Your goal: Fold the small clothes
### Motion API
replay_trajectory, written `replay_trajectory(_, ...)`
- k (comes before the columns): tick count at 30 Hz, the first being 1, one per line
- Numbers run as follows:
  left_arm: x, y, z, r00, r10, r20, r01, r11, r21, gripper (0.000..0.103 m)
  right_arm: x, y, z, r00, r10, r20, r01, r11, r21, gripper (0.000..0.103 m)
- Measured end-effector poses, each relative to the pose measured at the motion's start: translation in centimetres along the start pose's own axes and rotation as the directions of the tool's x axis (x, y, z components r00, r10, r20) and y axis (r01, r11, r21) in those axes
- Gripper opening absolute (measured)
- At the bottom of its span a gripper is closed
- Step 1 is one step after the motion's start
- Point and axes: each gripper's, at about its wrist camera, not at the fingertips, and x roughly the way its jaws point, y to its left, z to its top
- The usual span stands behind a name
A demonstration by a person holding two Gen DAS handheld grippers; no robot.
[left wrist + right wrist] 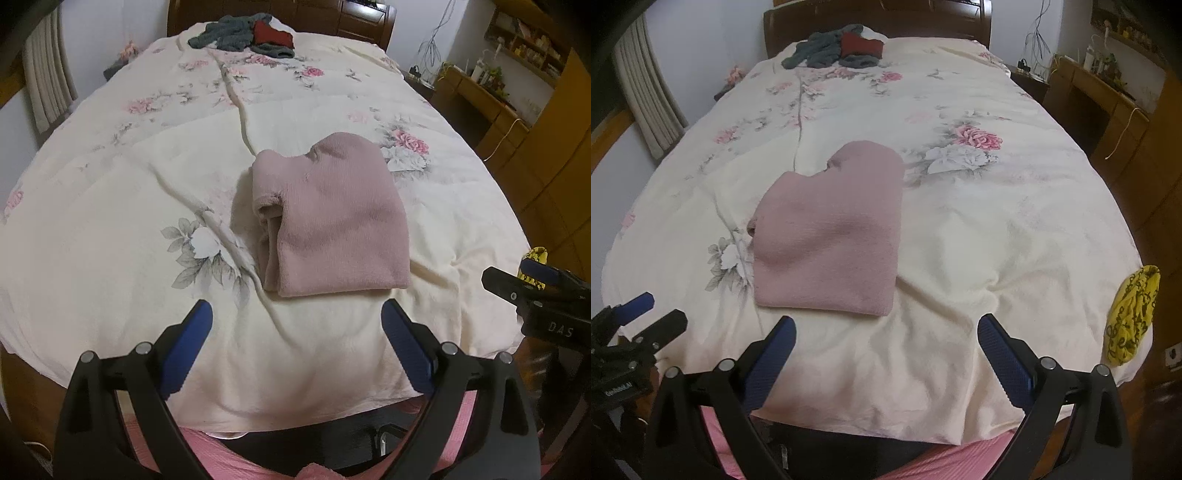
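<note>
**Pink sweater folded, on to the next one?**

So at this point the pink sweater (pixel 332 218) was lying on the floral bedspread (pixel 110 258) as a tidy rectangle, sleeves tucked under, collar end pointing toward the headboard. It sat just beyond both of my grippers, touching neither. My left gripper (pixel 297 332) was spread wide with nothing in it, hovering over the near edge of the bedspread just short of the sweater's hem. My right gripper (pixel 886 345) was the same deal: wide apart, empty, just short of the sweater and a bit to its right.

My read was that this piece was basically done and I was between items. The next move probably called for either shifting the sweater aside or going for another garment. There was a grey and red pile (pixel 838 46) well beyond the sweater, up by the headboard, which meant a long reach. A yellow printed cloth (pixel 1132 314) sat far right of the sweater at the bed's edge, much closer.

Stuff I couldn't make out: how the layers under the sweater were stacked, since only a bit of cuff peeked out on its left side. The pile was too small and bunched to count pieces. The yellow cloth was mostly cut off in the left view.
</note>
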Motion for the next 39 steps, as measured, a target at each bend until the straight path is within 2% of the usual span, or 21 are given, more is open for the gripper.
replay_trajectory(17, -1.0, -1.4, -0.3, 1.000, 0.018, 0.011, -0.018, 1.000, 0.024, 0.092, -0.9, -0.1, -0.2, 1.000, -0.020, 0.011, 0.020, 1.000, -0.004, 0.099)
replay_trajectory(24, -0.9, -1.5, -0.3, 1.000, 0.018, 0.006, -0.018, 1.000, 0.025, 0.092, -1.3, -0.1, -0.2, 0.998, -0.039, 0.046, 0.039, 0.999, -0.001, 0.099)
replay_trajectory(39, -0.5, -1.7, -0.3, 1.000, 0.019, -0.006, -0.019, 0.999, 0.028, 0.092, -0.2, -0.9, -0.2, 0.999, -0.040, -0.004, 0.040, 0.999, 0.026, 0.099)
